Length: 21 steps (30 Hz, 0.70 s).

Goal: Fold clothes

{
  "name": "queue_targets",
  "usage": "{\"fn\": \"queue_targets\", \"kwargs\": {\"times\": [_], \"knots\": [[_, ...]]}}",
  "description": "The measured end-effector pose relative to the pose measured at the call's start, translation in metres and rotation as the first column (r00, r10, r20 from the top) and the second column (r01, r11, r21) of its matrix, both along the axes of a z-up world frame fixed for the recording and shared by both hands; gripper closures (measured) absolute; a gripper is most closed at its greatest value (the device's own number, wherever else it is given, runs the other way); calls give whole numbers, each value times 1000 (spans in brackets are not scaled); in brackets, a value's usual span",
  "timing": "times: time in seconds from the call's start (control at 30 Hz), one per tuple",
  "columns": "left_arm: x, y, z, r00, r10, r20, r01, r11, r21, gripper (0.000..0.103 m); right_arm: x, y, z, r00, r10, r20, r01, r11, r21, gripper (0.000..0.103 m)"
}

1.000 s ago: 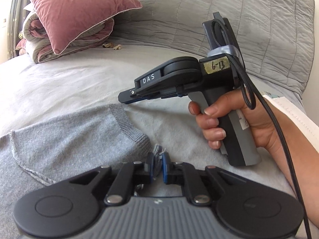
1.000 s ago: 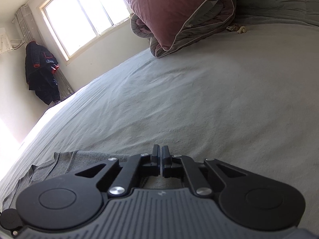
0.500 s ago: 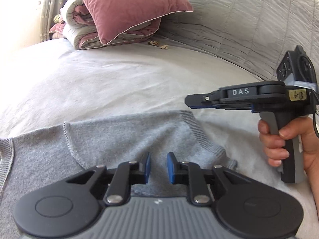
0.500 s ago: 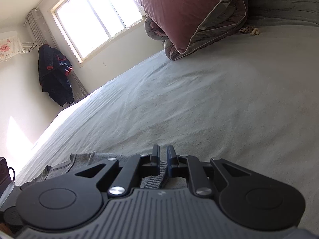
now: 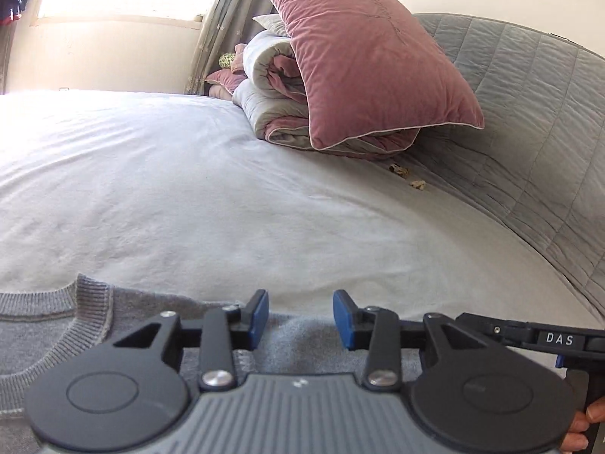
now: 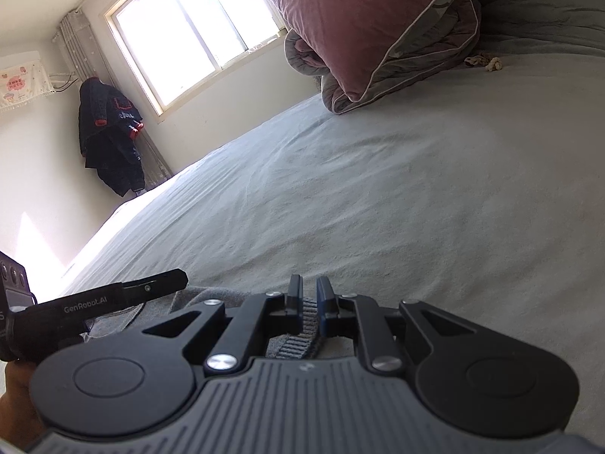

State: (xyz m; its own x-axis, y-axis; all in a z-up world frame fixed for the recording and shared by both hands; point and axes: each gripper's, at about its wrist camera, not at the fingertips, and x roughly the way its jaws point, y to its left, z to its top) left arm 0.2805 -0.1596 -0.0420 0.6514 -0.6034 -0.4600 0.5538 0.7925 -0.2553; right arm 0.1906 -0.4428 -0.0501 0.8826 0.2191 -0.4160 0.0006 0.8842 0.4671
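The wide bed [image 5: 196, 196] is lying flat and open ahead of both grippers, giving lots of room to slide forward; a pink pillow [image 5: 370, 60] is leaning on a rolled blanket [image 5: 272, 102] at the far end, blocking that corner; small crumbs [image 5: 408, 178] are sitting near them; the padded grey headboard [image 5: 529, 125] is closing off the right side; the grey sweater [image 5: 45, 325] is covering the near edge.

We have 2 tool-mounted fisheyes, low over the bed [image 5: 227, 196], facing the pillow [image 5: 370, 56]; both share it.
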Motion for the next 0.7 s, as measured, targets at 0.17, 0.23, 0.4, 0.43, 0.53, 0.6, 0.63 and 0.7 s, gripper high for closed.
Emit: {"fn": "queue_targets", "kwargs": {"times": [0.17, 0.23, 0.4, 0.43, 0.53, 0.6, 0.63, 0.7], "knots": [[14, 19, -8, 998, 62, 4, -62, 997, 55, 65, 5, 18, 0, 998, 69, -6, -69, 997, -45, 89], [25, 23, -14, 994, 110, -4, -109, 991, 83, 65, 9, 22, -3, 997, 73, -33, -76, 995, -72, 89], [49, 35, -21, 976, 218, -15, -216, 972, 88, 65, 12, 16, -10, 996, 54, -75, -58, 997, -52, 91], [51, 38, -20, 970, 242, -18, -239, 968, 80, 65, 12, 16, -10, 996, 50, -74, -54, 997, -54, 91], [50, 46, -13, 953, 301, -23, -299, 953, 49, 64, 11, 15, -11, 996, 47, -70, -50, 997, -50, 91], [40, 52, -7, 957, 288, -28, -288, 958, 17, 64, 10, 14, -10, 997, 47, -67, -50, 998, -47, 91], [36, 53, -5, 960, 278, -30, -277, 961, 12, 64, 10, 14, -10, 997, 48, -65, -51, 998, -46, 90], [27, 55, -1, 966, 256, -32, -256, 967, 5, 64, 10, 15, -8, 997, 53, -55, -56, 997, -45, 90]]}}
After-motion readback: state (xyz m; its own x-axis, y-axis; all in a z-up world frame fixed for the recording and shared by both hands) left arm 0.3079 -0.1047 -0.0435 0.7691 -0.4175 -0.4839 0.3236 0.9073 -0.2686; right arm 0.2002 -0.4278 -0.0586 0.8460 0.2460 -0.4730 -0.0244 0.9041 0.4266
